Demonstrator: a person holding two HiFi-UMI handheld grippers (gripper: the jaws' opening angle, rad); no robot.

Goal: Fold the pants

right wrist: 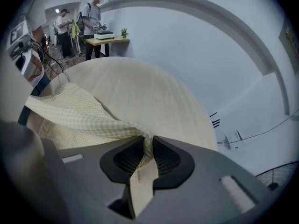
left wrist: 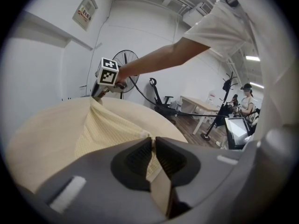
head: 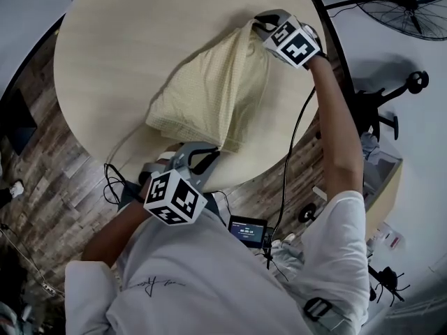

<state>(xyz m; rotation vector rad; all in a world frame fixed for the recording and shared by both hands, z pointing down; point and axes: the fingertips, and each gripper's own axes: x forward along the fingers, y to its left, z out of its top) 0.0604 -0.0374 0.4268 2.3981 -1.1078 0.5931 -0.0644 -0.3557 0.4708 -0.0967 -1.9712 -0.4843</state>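
Nearest the person, the left tool [left wrist: 153, 146] is clamped on one corner of the pale yellow checked pants [head: 209, 89], the cloth pinched thin between its pads. From there the pants stretch across the round desk [head: 112, 40] to the right tool [right wrist: 147, 147], which nips the opposite corner near the desk's far edge. To fold well, I'd say both tools should hold that edge taut, carry it level over the lower layer and match the corners before letting go, since slack would wrinkle it. The script on the person's shirt [head: 150, 285] is illegible, and the wall notice [left wrist: 85, 10] beyond the right tool is too small to read.
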